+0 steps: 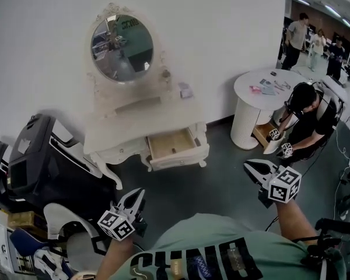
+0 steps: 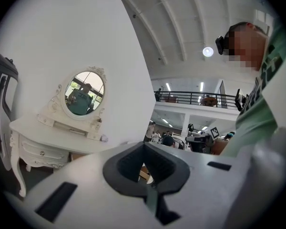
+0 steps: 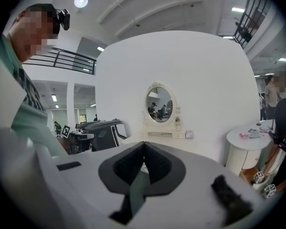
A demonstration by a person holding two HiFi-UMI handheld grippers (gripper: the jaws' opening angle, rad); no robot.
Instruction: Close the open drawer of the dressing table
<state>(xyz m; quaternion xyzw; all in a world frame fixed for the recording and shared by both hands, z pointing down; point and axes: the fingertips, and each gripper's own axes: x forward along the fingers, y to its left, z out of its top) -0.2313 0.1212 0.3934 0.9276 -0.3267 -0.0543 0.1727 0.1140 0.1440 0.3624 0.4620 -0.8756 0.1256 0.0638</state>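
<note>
In the head view, a green shirt is nearest; its pale block letters are cut off by the frame edge and cannot be read whole. The left gripper and right gripper each carry a marker cube. The open drawer of the dressing table lies well ahead, between them.

In the left gripper view, the jaws are pressed together and hold nothing. The dressing table stands ahead, to the left of the tips.

In the right gripper view, the jaws meet and grip nothing. The oval mirror stands beyond the tips.
</note>
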